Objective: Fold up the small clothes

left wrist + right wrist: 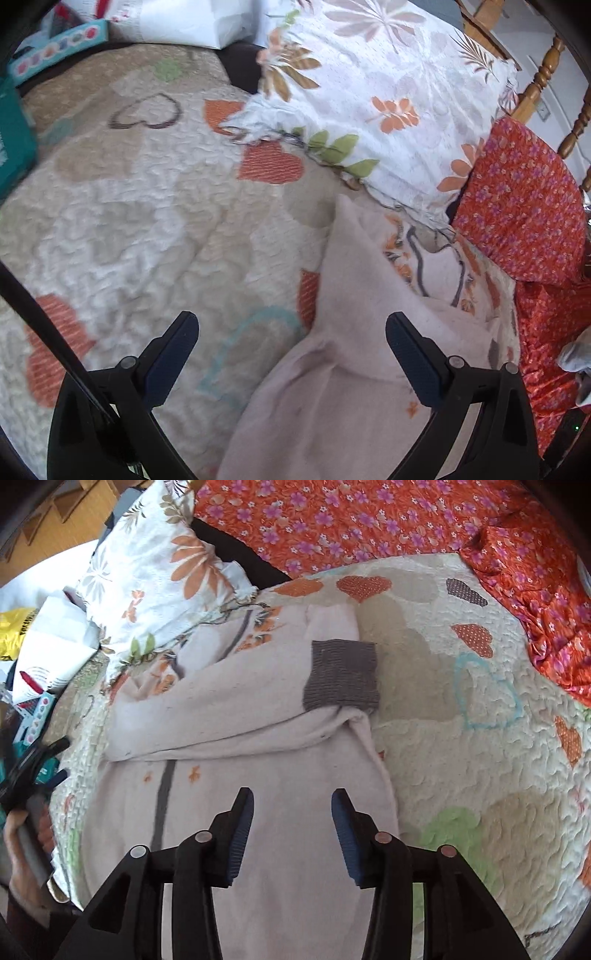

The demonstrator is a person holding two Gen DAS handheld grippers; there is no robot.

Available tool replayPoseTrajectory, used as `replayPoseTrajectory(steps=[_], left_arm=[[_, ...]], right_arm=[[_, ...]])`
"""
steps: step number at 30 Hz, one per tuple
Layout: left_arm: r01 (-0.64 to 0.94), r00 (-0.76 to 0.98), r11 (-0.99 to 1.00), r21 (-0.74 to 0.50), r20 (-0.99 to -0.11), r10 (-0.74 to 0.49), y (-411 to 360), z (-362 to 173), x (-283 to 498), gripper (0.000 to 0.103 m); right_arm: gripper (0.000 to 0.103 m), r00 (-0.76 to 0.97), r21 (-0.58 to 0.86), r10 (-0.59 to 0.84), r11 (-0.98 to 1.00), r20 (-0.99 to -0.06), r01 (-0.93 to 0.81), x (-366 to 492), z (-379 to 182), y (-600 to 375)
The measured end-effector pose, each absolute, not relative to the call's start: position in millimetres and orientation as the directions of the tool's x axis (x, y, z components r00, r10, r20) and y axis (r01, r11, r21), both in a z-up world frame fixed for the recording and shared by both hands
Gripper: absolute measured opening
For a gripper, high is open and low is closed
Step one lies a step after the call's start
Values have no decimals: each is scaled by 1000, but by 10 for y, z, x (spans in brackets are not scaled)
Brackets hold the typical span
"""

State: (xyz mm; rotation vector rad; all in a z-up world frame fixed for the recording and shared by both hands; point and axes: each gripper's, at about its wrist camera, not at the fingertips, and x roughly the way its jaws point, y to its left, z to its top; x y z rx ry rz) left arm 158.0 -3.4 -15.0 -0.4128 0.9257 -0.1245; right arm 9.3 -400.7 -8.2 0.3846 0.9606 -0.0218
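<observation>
A pale pink small garment [258, 716] with a grey ribbed cuff [341, 675] and orange prints lies partly folded on the quilt [461, 738]. My right gripper [292, 805] is open and empty, hovering over the garment's near part. In the left wrist view the same garment [343, 350] runs from the lower middle toward the pillow. My left gripper [291, 328] is open wide and empty, its right finger over the garment and its left finger over the quilt [129, 221]. The left gripper also shows at the left edge of the right wrist view [33, 760].
A floral white pillow [369, 103] lies beyond the garment. An orange flowered cloth [517, 203] covers the right side, by a wooden bed rail [546, 74]. A teal box [14, 140] and bags [44, 638] sit at the left.
</observation>
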Motion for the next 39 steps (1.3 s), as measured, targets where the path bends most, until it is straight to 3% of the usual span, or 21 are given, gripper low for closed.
replayPoseTrajectory(steps=[8,10,12,13,28,39], left_arm=[[123,447,951,-285,-839,-310,-649,-582,2018,100],[162,431,964,-210,-864,-260,-825,-621,2025,82],[193,407,942,-273,-852,-330,-900,-557,2023,18],[173,406,938,-301,-846,-347,-890,-525,2013,15],[-32,443,916,-399,-828,-345,-485,-558,1893,14],[-116,471,916,-384,-833,-290,-339,-559,1827,14]], right_arm=[[48,593,282,153,950,-791,131,245,-79,-3839],[48,571,286,168,950,-804,124,246,-128,-3833],[48,566,282,163,951,-808,128,246,-150,-3850],[48,568,275,154,952,-808,134,246,-149,-3862],[48,586,284,125,940,-801,187,161,-83,-4012],[48,572,297,142,937,-808,186,139,-132,-3988]])
